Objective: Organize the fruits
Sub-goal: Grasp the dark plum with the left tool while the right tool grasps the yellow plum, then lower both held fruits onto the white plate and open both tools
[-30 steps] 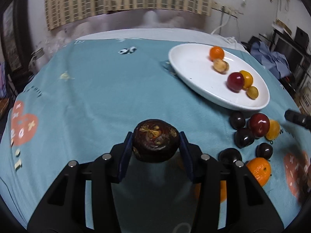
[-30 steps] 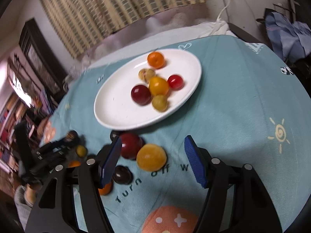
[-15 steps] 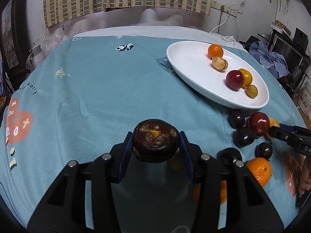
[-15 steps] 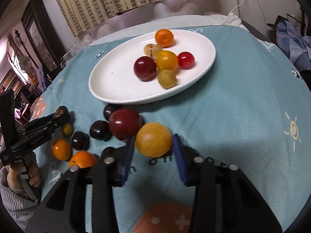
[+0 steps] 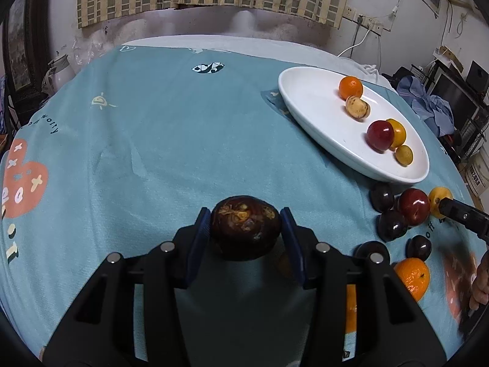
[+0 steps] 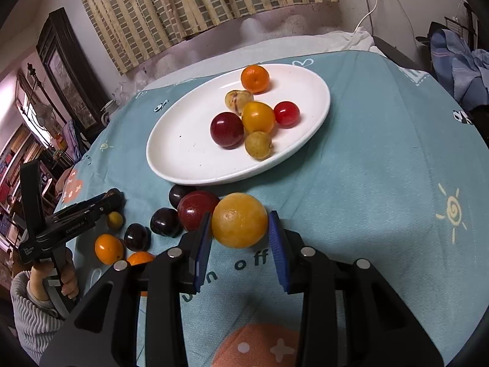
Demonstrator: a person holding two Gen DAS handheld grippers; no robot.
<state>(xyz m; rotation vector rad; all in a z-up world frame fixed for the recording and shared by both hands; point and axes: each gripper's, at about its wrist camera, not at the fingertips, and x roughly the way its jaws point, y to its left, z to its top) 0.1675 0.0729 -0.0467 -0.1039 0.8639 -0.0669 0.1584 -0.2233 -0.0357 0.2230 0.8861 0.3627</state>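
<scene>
My left gripper [image 5: 246,224] is shut on a dark brown round fruit [image 5: 246,229], held above the teal cloth. My right gripper [image 6: 240,231] has its blue pads pressed on both sides of a yellow-orange fruit [image 6: 239,219], which sits low by the cloth beside a red plum [image 6: 195,209]. The white oval plate [image 6: 183,153] lies just beyond and carries several fruits: an orange [image 6: 255,78], a red plum [image 6: 226,129] and yellow ones. In the left wrist view the plate [image 5: 305,91] is at the far right, and the right gripper [image 5: 443,206] reaches in from the right edge.
Loose fruit lies between the two grippers: dark plums [image 6: 165,221], a small yellow fruit [image 6: 114,219] and oranges [image 6: 108,248]. A hand in a grey sleeve [image 6: 36,305] holds the left gripper [image 6: 113,197]. Furniture and clothes stand past the table's edges.
The right gripper's jaws closed from wide apart onto the yellow-orange fruit. The left gripper kept its hold on the dark fruit and barely moved.
</scene>
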